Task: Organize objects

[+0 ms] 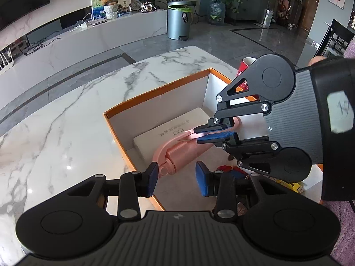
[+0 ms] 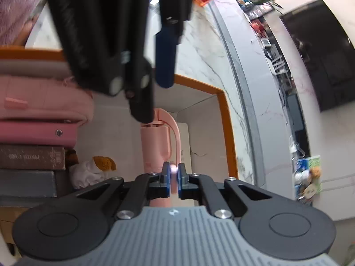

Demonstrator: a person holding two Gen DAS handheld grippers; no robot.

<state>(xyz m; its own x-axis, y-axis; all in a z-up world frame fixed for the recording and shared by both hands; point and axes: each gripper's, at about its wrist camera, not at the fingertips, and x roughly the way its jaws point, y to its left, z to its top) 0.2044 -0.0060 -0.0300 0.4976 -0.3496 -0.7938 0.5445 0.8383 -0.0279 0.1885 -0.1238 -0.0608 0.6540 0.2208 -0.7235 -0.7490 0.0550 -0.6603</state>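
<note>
At frame center, the right gripper (image 1: 207, 134) pinches the handle of a pink handheld fan (image 1: 175, 153) inside the orange-rimmed box (image 1: 155, 90). The left gripper (image 1: 177, 180), lower center, hangs spread above the box, near the fan.

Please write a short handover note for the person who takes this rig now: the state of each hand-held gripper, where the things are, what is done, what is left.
Right hand-held gripper: shut on the pink device's curved handle, inside the orange-edged box.
Left hand-held gripper: open, holding nothing, over the box's near edge.
Done: white case, stacked books, pink cloth and plush toy in the box.
Left: release the device; red cup stands outside, behind the box.
</note>
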